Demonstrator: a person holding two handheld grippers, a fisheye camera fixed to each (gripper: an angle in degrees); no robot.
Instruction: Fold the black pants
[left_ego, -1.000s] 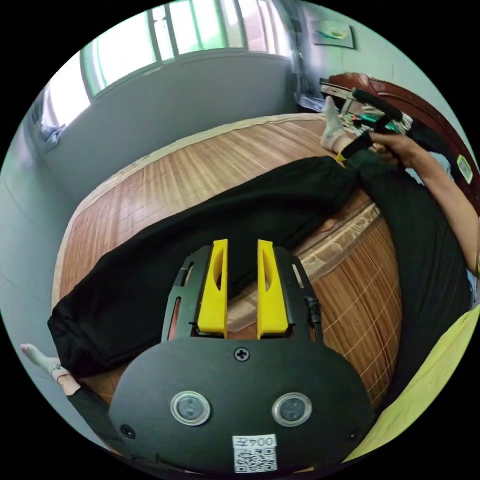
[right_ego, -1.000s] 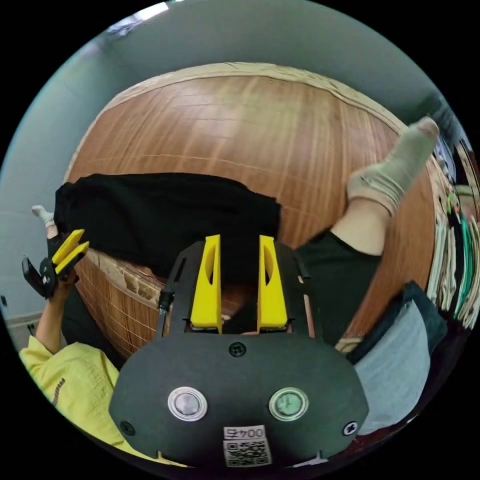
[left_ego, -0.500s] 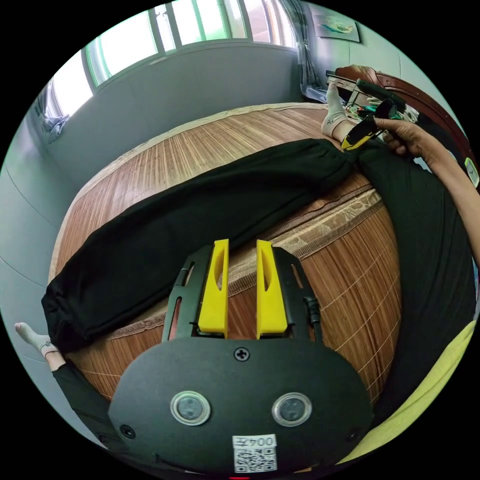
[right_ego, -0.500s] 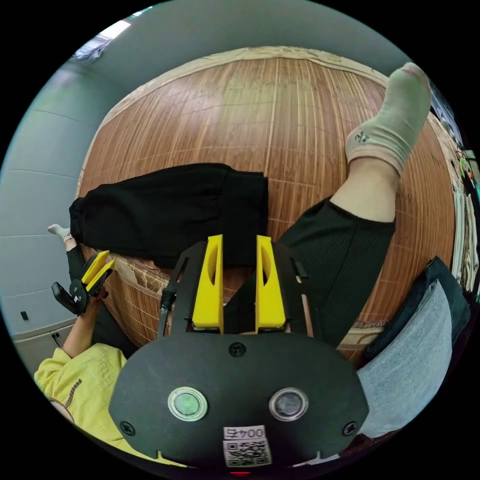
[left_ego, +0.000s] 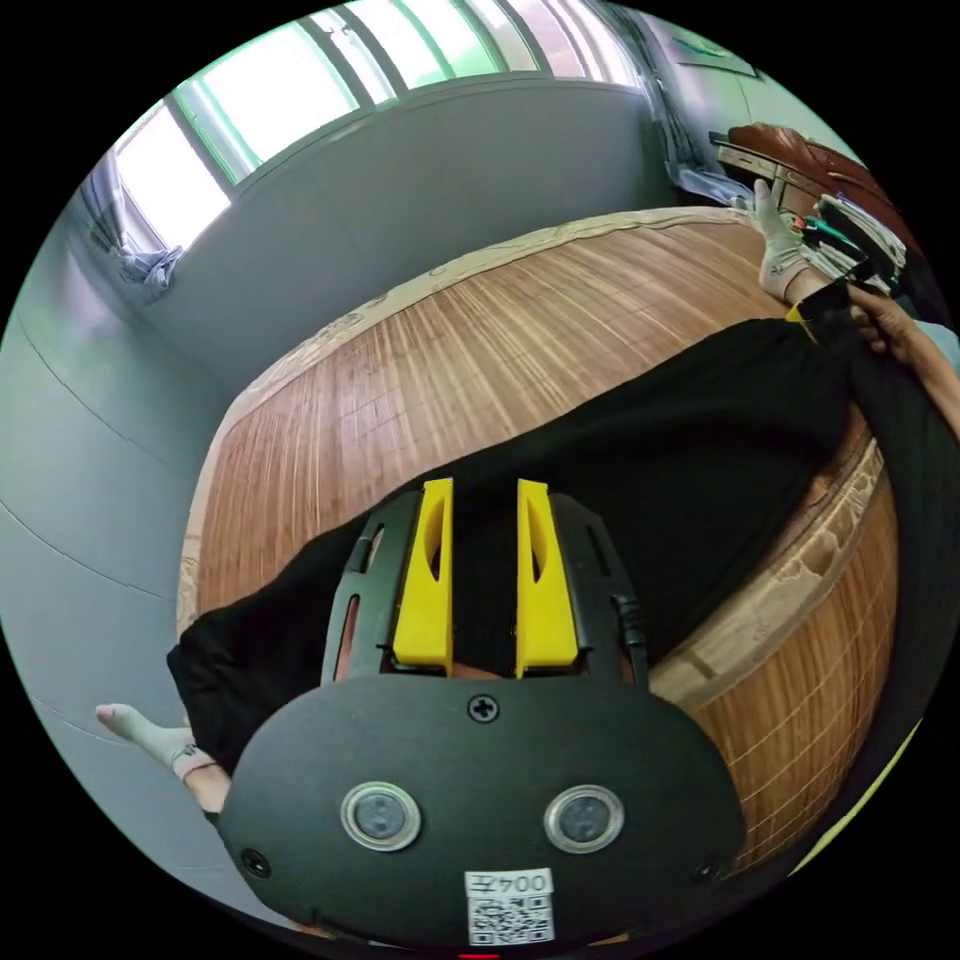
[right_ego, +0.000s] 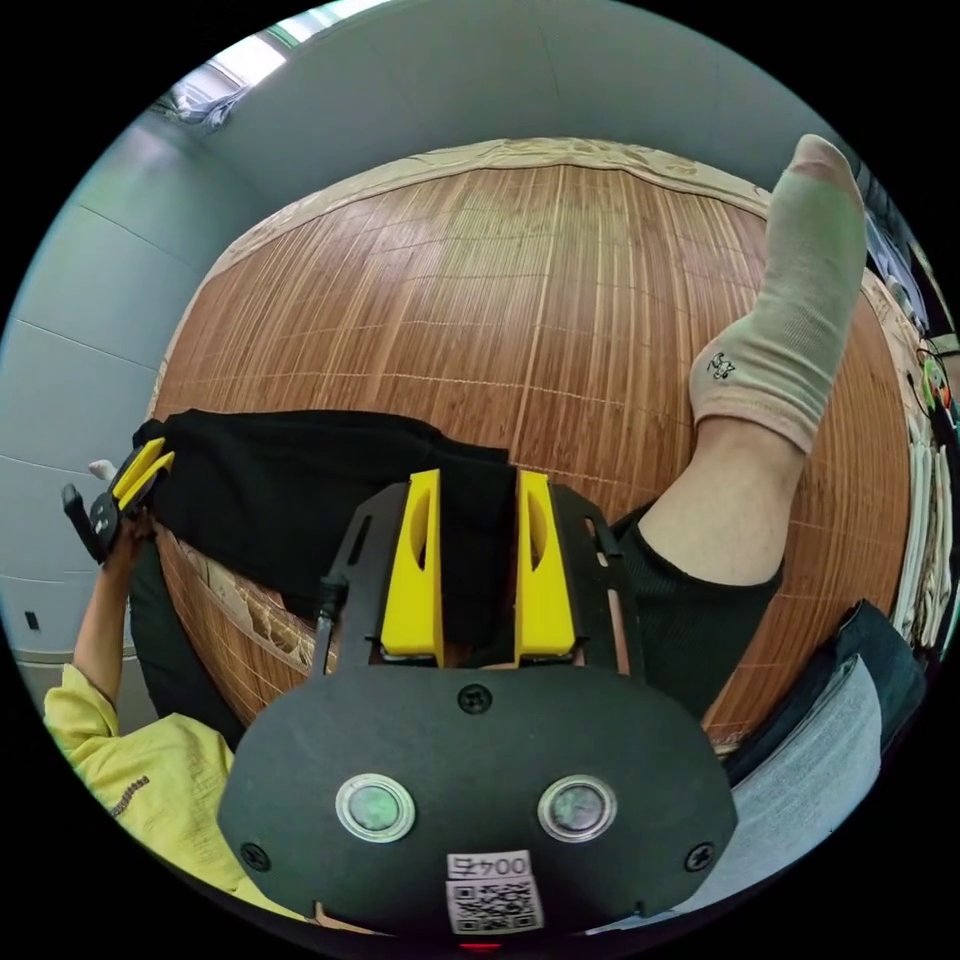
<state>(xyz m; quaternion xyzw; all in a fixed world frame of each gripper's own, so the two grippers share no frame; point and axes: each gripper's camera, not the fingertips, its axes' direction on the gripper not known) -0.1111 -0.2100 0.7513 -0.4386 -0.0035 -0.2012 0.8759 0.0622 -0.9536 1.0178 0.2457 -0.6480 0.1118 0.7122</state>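
The black pants (left_ego: 650, 450) lie stretched in a long band across a bamboo mat on a bed (left_ego: 480, 330). My left gripper (left_ego: 483, 485) is open, its yellow jaws straddling one end of the pants with black cloth in the gap. My right gripper (right_ego: 480, 475) is open too, its jaws standing over the other end of the pants (right_ego: 290, 480). In the left gripper view the right gripper (left_ego: 815, 308) is small at the far end, held by a hand. In the right gripper view the left gripper (right_ego: 150, 462) sits at the opposite end.
The person's legs lie on the mat, one socked foot (right_ego: 790, 330) close beside my right gripper and another (left_ego: 150, 735) by the left end. A grey pillow (right_ego: 820, 760), a dark headboard (left_ego: 800, 150), a wall with windows (left_ego: 300, 90) and the mat's front edge (left_ego: 790, 600) surround the pants.
Both grippers have come down to the pants' ends. Half a second ago bare mat showed between the left jaws; now black cloth does. Neither jaw gap has changed.
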